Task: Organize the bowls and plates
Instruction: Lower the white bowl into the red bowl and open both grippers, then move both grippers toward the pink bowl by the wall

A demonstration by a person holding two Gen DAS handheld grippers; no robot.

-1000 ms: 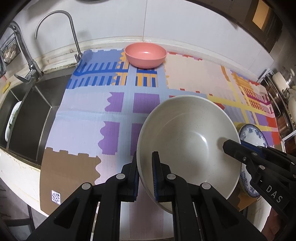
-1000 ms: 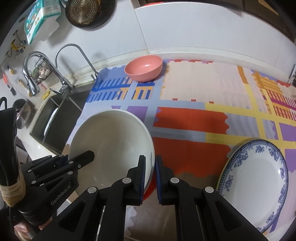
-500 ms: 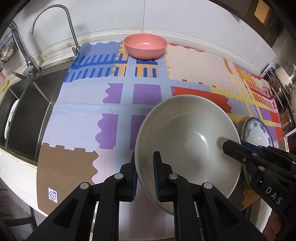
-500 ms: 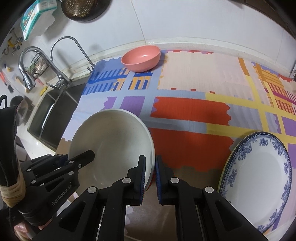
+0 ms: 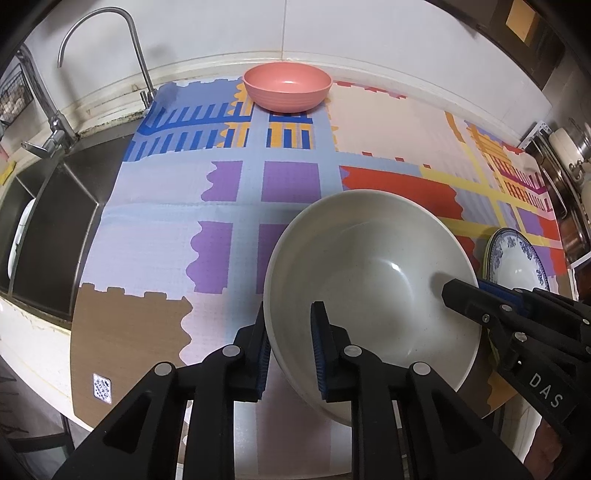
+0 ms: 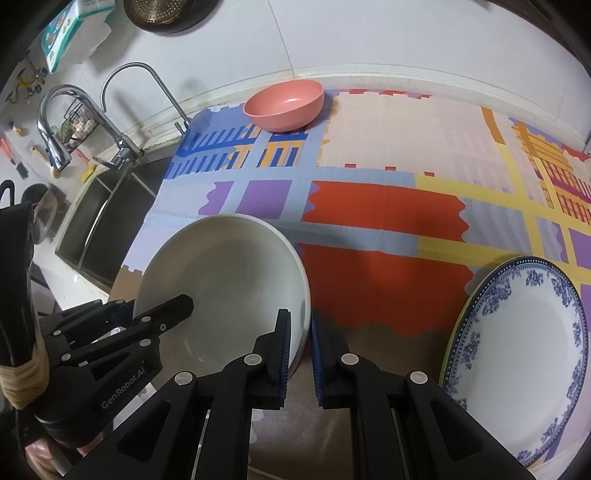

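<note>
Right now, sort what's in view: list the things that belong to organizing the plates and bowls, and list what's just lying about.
Belongs to the job:
- large white bowl, rim between both claws
- pink bowl at the back of the mat
- blue-patterned plate
- left claw, jaws opening
- right claw, shut on the white bowl's rim

Just lying about:
- patterned mat
- sink
- faucet
- colander on the wall

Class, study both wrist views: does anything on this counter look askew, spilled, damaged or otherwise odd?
Nothing is spilled or broken. The white bowl, pink bowl and blue-patterned plate look intact on the mat.
</note>
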